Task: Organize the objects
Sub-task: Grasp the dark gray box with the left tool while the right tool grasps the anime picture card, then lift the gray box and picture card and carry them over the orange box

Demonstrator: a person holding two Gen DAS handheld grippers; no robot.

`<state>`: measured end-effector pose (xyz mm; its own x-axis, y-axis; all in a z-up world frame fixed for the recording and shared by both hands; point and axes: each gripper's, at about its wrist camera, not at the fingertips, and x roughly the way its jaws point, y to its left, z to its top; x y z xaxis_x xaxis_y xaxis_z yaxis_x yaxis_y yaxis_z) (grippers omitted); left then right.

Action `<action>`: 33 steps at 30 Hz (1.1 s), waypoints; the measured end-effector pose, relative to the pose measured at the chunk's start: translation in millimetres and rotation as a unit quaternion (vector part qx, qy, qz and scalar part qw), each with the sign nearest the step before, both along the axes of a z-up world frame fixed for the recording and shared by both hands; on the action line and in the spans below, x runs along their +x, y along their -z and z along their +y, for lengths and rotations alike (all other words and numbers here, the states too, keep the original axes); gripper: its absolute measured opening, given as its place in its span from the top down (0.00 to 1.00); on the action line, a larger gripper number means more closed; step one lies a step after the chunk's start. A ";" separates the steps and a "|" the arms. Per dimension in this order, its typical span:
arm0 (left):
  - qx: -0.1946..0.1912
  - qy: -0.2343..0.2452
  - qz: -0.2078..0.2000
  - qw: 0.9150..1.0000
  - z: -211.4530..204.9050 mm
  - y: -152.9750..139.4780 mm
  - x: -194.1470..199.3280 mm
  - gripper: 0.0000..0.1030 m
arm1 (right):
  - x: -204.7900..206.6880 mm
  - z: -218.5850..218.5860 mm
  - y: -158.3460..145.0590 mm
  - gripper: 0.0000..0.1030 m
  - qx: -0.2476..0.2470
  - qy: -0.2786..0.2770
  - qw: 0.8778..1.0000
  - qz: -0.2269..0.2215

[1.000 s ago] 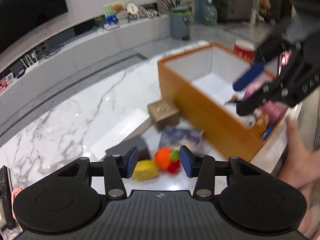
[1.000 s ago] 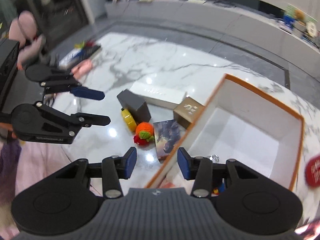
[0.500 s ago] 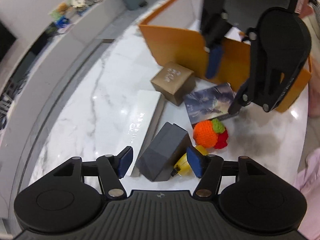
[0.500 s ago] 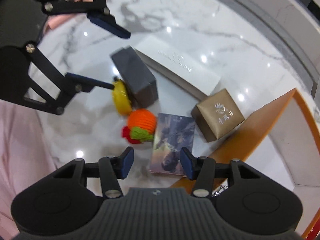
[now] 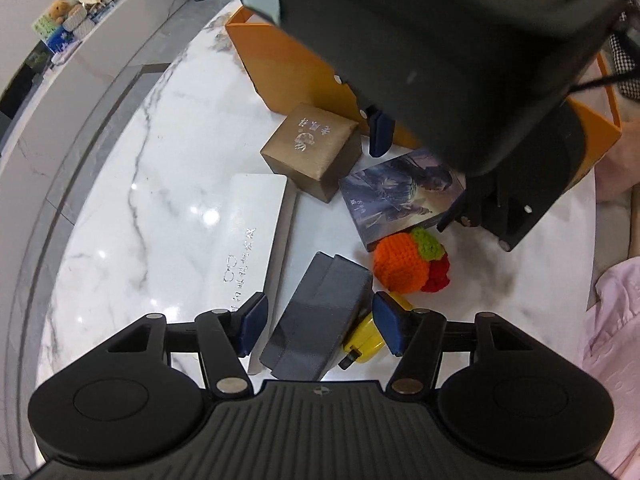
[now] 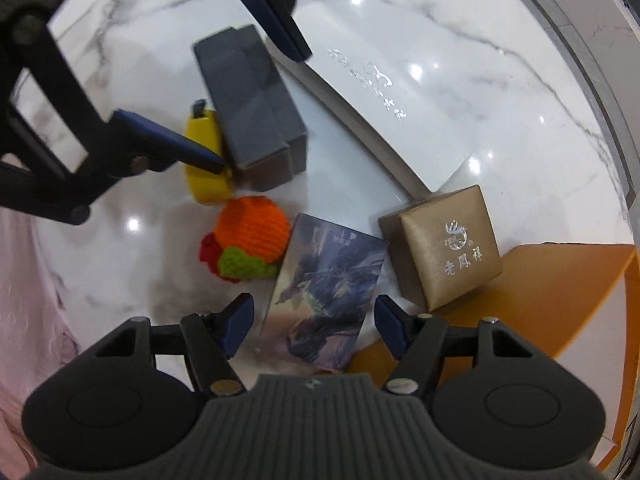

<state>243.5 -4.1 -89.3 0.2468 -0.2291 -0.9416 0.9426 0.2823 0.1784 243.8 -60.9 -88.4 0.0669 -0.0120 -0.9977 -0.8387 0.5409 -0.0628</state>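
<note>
My left gripper [image 5: 319, 322] points steeply down and stands open astride a dark grey box [image 5: 328, 292]; its pads do not touch the box. A yellow object [image 5: 364, 340] lies against the box by the right finger. My right gripper [image 6: 315, 325] points straight down, its jaws opening, with a flat illustrated box [image 6: 324, 292] between them, untouched. An orange crocheted fruit [image 6: 252, 232] sits between the two boxes. A gold box [image 6: 448, 248] and a long white box [image 6: 384, 100] lie beside them. The right gripper's body hides much of the left wrist view's top.
An open orange storage box [image 5: 296, 68] with a white inside stands on the white marble table [image 5: 140, 200], right behind the gold box. Pink cloth [image 5: 616, 320] lies at the table's right edge. A low white counter with small items runs along the far left.
Both grippers have sunk toward the table and opened wider. The left came over the grey box. The right swung from the orange box's rim to the illustrated box.
</note>
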 end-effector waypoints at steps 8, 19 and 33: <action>-0.011 -0.025 0.051 0.998 0.4 0.8 13.3 0.32 | 15.4 -3.6 16.9 0.34 -0.008 0.024 0.999 0.029; -0.003 -0.089 0.041 0.995 -0.5 -2.2 16.1 0.60 | 18.3 -11.8 15.0 0.39 0.012 0.042 0.999 0.029; -0.096 -0.184 0.006 0.978 17.7 -75.1 -0.3 0.61 | 22.4 -27.8 -71.0 0.40 0.080 0.086 0.993 0.002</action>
